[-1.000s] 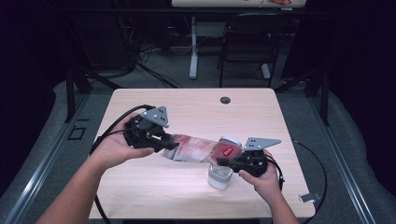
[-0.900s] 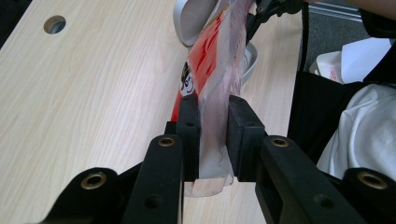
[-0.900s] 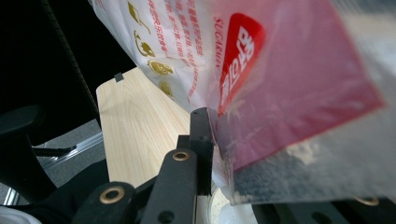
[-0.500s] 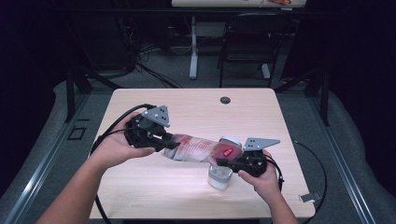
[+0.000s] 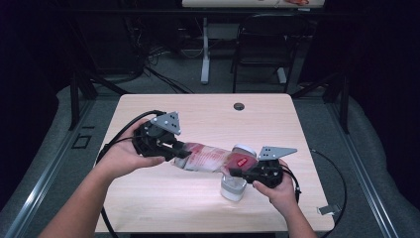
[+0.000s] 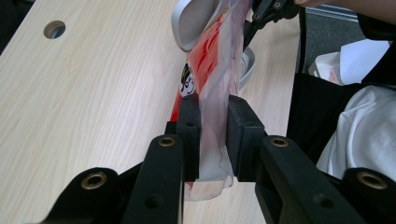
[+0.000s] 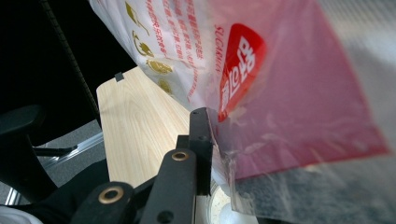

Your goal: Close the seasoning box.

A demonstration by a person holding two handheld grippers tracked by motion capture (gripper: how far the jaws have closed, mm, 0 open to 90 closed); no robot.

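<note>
2 tongs (image 5: 181,148) (image 5: 236,172), 1 plastic bag (image 5: 208,157), 1 white cup (image 5: 233,188), 1 table (image 5: 208,114).

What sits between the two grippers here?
In the high view, a red-and-clear plastic bag spans from the left gripper to the right gripper, above a white cup.

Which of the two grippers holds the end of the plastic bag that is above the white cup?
The right gripper: it clamps the bag end hanging over the white cup. The left gripper grips the opposite end, over bare table.
</note>
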